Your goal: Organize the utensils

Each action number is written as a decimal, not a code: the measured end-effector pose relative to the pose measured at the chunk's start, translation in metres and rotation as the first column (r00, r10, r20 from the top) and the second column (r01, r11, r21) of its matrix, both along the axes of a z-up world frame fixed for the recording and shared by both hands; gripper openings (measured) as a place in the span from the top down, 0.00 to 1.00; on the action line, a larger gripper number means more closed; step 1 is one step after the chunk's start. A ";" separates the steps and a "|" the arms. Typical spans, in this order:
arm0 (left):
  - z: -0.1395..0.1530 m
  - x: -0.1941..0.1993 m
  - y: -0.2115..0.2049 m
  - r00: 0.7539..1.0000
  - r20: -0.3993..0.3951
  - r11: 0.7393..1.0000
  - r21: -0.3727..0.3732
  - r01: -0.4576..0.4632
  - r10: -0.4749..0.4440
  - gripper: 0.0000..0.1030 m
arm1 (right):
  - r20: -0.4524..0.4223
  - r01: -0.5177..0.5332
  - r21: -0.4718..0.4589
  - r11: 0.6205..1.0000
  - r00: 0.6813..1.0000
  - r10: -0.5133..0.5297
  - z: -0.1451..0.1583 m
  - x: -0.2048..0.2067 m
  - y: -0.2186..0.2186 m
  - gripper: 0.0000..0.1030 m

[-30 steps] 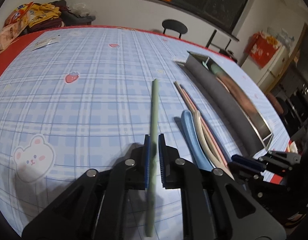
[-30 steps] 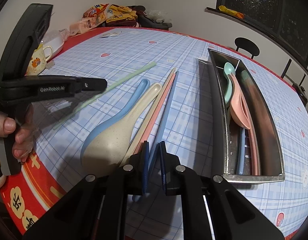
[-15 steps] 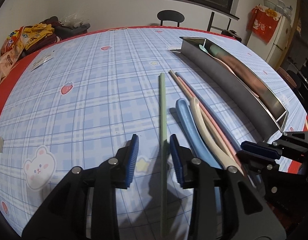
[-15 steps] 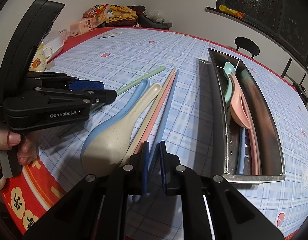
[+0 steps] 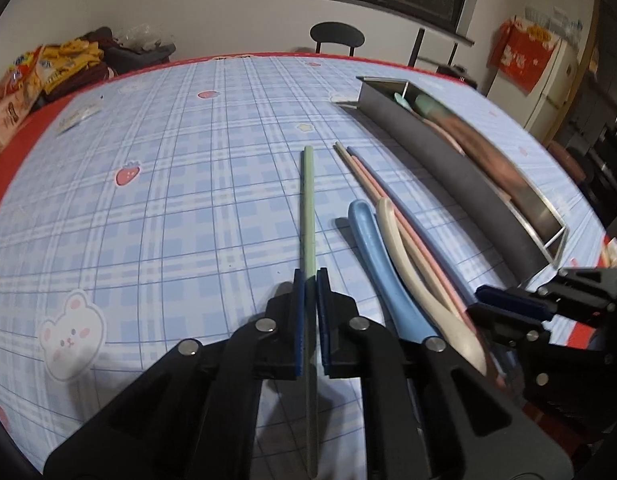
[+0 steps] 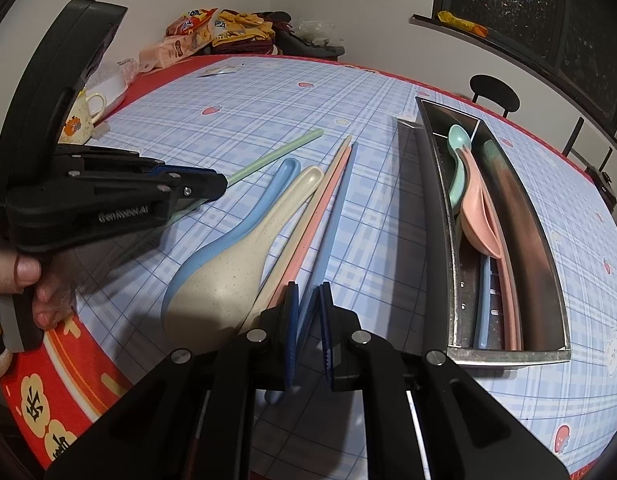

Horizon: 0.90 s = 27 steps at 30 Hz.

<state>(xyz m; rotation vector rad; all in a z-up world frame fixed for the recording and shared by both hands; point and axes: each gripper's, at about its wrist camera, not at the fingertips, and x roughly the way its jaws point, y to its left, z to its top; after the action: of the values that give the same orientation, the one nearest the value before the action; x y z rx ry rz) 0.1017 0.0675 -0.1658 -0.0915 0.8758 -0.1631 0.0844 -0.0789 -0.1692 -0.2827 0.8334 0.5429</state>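
Observation:
My left gripper [image 5: 309, 276] is shut on a long green chopstick [image 5: 308, 204] that lies along the checked tablecloth; it also shows in the right wrist view [image 6: 274, 155]. To its right lie a blue spoon [image 5: 382, 264], a cream spoon [image 5: 416, 276], a pink chopstick [image 5: 392, 208] and a blue chopstick [image 6: 332, 224]. My right gripper [image 6: 308, 300] is shut on the near end of the blue chopstick. A steel utensil tray [image 6: 548, 248] at the right holds a green spoon [image 6: 458, 148], a pink spoon [image 6: 478, 208] and more sticks.
Snack bags [image 5: 28, 76] and clothes sit at the far left table corner. A mug [image 6: 82, 114] stands near the left edge. A black chair [image 5: 336, 36] stands behind the table. The red table border [image 6: 68, 392] marks the near edge.
My left gripper opened half a second ago, then closed again on the green chopstick. The right gripper has stayed still on the blue chopstick.

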 end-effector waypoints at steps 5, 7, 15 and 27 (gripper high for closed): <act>0.003 -0.010 0.038 0.998 0.041 0.970 -0.238 -0.045 0.056 0.90 | 0.053 0.020 0.023 1.000 0.998 -0.021 0.008 -0.005 -0.007 0.92; 0.003 -0.012 0.047 0.996 0.051 0.954 -0.294 -0.056 0.075 0.90 | 0.087 0.029 0.052 0.998 0.996 -0.033 0.013 -0.009 -0.013 0.93; 0.007 -0.016 0.049 0.994 0.074 0.948 -0.315 -0.053 0.080 0.90 | 0.149 0.074 0.137 0.988 0.984 -0.094 0.025 -0.013 -0.033 0.93; 0.008 -0.005 0.012 0.999 0.024 0.998 -0.050 -0.036 0.037 0.90 | 0.158 0.095 0.171 0.981 0.980 -0.122 0.029 -0.016 -0.039 0.93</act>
<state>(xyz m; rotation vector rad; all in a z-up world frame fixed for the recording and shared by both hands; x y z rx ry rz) 0.0965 0.0793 -0.1581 -0.1515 0.8450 -0.1518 0.0688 -0.1181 -0.1406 -0.1296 0.6333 0.4744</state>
